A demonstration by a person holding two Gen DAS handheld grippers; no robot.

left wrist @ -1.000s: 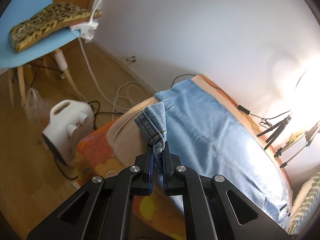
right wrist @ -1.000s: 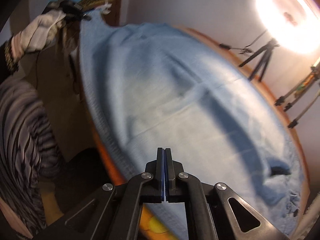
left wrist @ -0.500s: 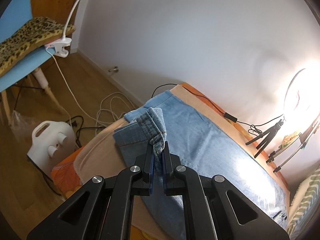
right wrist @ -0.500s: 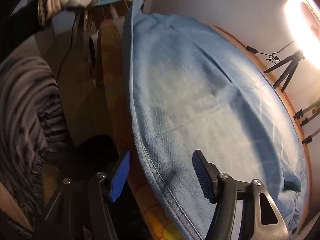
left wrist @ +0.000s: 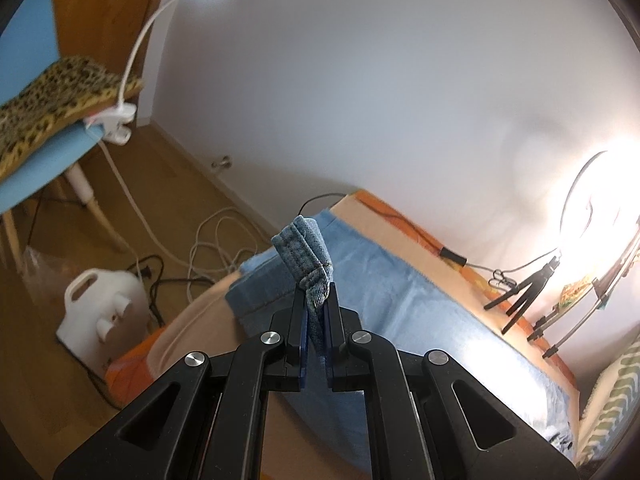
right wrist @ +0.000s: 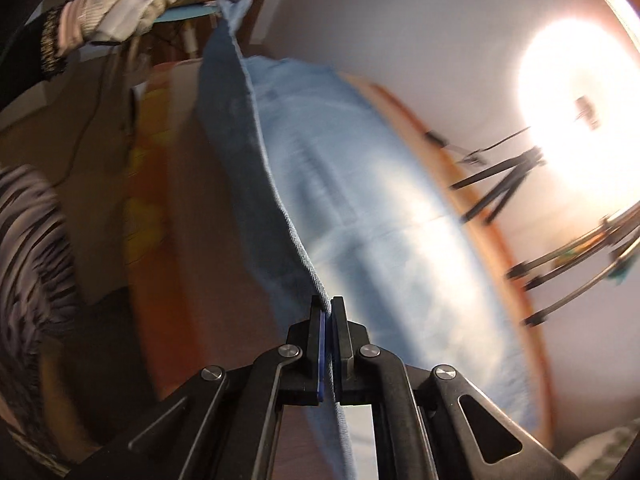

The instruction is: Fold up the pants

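- The bed, under an orange and peach cover, carries the pants along its length, its far edge running beside the white wall.
- The pants, light blue denim, lie spread over the bed; their near edge is lifted off the cover into a taut ridge between the two grippers.
- The white jug stands on the wooden floor off the bed's near corner; what it holds cannot be seen.
- The left gripper has its fingers clamped narrowly on a bunched hem of the pants.
- The right gripper, in a blurred view, seems to pinch the raised denim edge, fingers nearly together.
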